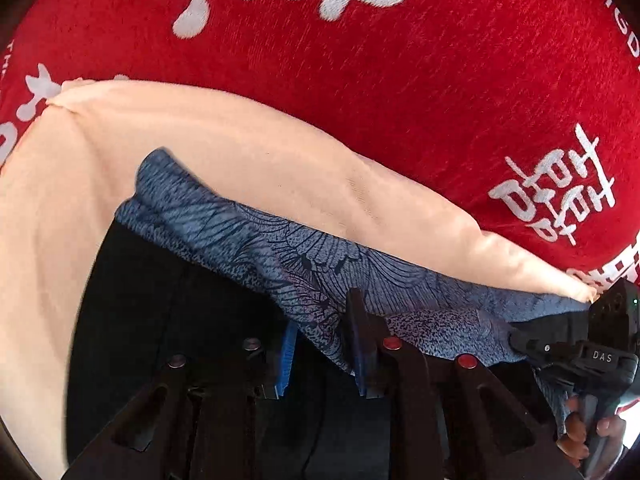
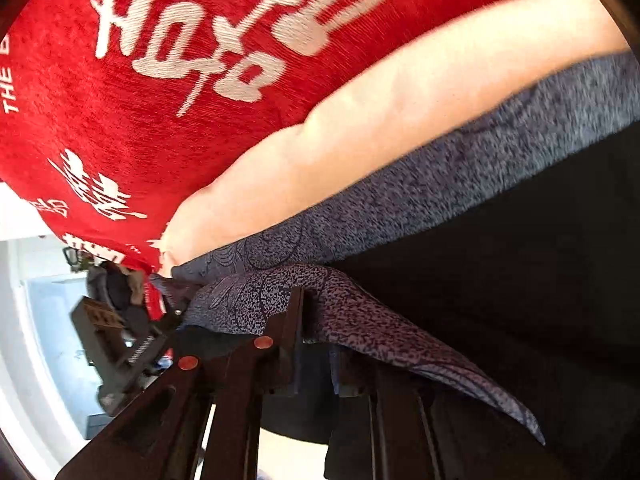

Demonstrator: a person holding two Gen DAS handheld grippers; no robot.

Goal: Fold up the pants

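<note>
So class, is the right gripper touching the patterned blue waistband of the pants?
Touching. In the right wrist view the waistband drapes over the right gripper, cloth lying on its finger. The left wrist view shows that gripper at the band's end.

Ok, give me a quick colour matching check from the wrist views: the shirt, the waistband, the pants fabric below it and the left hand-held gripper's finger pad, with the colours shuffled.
Things:
1. shirt
2. waistband
3. pants fabric below the waistband
4. finger pad of the left hand-held gripper

Colours:
A. black
B. bright blue
C. red with white lettering
D. blue-grey with a dark line pattern

Pairs: 1-C, 2-D, 3-A, 4-B.
</note>
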